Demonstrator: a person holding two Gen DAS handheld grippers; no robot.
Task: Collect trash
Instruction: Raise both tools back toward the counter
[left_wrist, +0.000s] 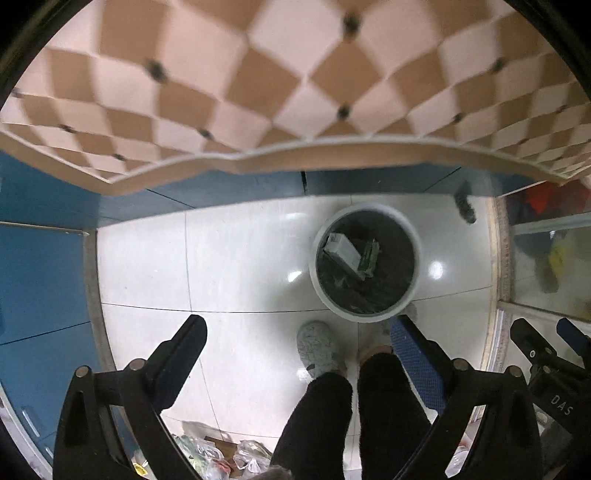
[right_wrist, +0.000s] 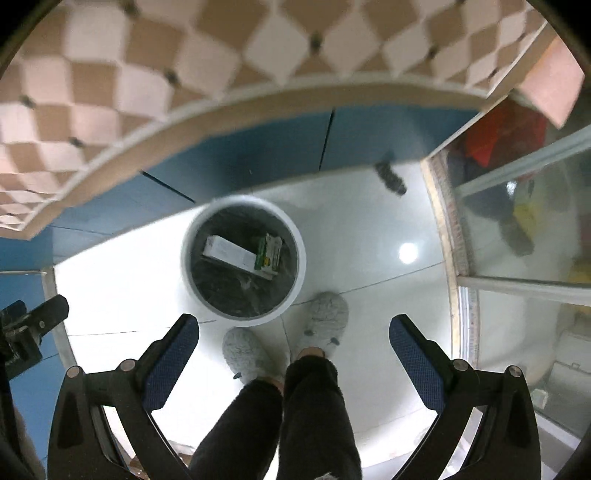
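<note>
A white round trash bin (left_wrist: 321, 288) with a black liner stands on the white floor; it also shows in the right wrist view (right_wrist: 184, 258). Inside lie a white carton (left_wrist: 341, 253) (right_wrist: 229, 251) and a green-and-white box (left_wrist: 370, 256) (right_wrist: 269, 253). My left gripper (left_wrist: 299, 326) is open and empty, high above the floor, its right finger near the bin's rim. My right gripper (right_wrist: 293, 325) is open and empty, above the floor just right of the bin. The right gripper also shows at the left wrist view's right edge (left_wrist: 543, 332).
A table with an orange-and-white checked cloth (left_wrist: 258, 74) (right_wrist: 147, 74) hangs over the far side. Blue cabinet fronts (left_wrist: 44, 277) line the back and left. The person's legs and grey slippers (left_wrist: 317, 349) (right_wrist: 327, 317) stand by the bin. Plastic bags (left_wrist: 221, 458) lie at the bottom. A glass door (right_wrist: 517, 221) is at right.
</note>
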